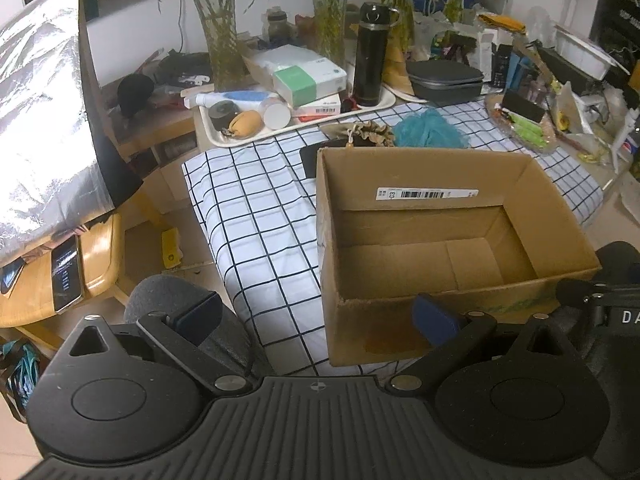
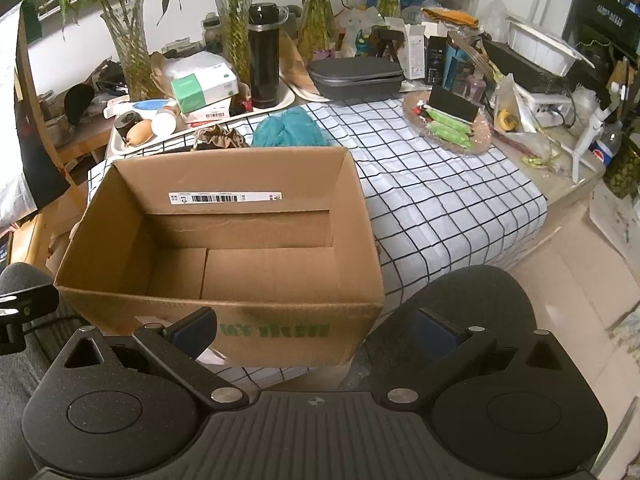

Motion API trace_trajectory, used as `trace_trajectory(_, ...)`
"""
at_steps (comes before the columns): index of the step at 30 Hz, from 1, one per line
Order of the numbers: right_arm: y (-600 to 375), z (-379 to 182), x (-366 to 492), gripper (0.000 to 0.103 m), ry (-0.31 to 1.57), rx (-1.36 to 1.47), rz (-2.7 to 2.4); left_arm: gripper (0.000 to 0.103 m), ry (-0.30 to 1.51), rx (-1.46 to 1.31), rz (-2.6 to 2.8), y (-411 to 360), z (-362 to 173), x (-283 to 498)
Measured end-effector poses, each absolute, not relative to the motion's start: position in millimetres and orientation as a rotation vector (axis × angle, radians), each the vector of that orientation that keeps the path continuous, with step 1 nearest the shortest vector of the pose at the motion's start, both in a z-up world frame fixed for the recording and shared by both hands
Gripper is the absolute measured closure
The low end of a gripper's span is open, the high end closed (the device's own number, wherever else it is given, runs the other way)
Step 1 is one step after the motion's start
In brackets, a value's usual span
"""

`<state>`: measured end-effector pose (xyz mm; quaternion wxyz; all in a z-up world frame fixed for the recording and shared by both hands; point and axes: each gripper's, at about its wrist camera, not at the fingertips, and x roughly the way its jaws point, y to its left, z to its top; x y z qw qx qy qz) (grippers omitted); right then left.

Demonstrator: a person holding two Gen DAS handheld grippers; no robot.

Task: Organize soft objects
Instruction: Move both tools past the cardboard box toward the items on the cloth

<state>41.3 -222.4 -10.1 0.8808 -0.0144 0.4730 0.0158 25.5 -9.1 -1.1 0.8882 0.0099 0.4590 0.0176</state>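
Observation:
An open cardboard box [image 1: 424,200] [image 2: 224,184] with nothing inside stands on the checked cloth [image 1: 256,216] [image 2: 436,200]. Behind it lie a teal mesh bath puff [image 1: 430,129] [image 2: 290,128], a brown drawstring pouch [image 1: 368,132] [image 2: 218,139] and a flat black item [image 1: 310,160]. My left gripper [image 1: 318,318] hangs open in front of the box's near wall. My right gripper [image 2: 316,330] is open too, at the box's near right corner. Neither holds anything.
A white tray [image 1: 224,140] [image 2: 120,146] with a black flask [image 1: 371,56] [image 2: 264,56], boxes and a tan pouch stands behind. Glass vases, a grey case [image 1: 444,80] [image 2: 354,74] and a snack dish [image 2: 448,124] crowd the back. A wooden chair [image 1: 96,252] stands left.

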Motion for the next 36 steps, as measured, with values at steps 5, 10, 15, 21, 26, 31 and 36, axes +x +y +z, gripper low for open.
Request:
trace_trajectory(5,-221.0,-14.0,47.7,0.0,0.996,-0.033,0.035,0.0,0.965,0.017,0.028,-8.9,-3.4,29.6)
trace_trajectory(10,-219.5,-16.4,50.9,0.0,1.004,-0.031,0.036,0.0,0.964,0.012,0.018,-8.2,-2.3,33.0)
trace_trajectory(15,-217.8,-16.4,52.6,0.0,1.004,-0.035,0.038,0.0,0.957,0.009,0.012,-8.6,-0.3,34.6)
trace_trajectory(21,-217.0,-15.5,51.9,0.0,0.998,-0.041,0.024,0.0,0.951,0.003,0.005,-7.9,1.5,33.7)
trace_trajectory(26,-215.7,-12.6,48.9,0.0,0.991,-0.048,0.018,0.0,0.95,0.0,0.005,-8.1,2.3,33.9)
trace_trajectory(31,-214.4,-8.3,45.1,0.0,0.978,-0.049,0.017,0.0,0.944,0.0,0.006,-9.1,2.4,31.5)
trace_trajectory(36,-211.8,-5.7,41.6,0.0,0.969,-0.054,0.02,0.0,0.929,-0.001,0.005,-9.4,5.8,22.2)
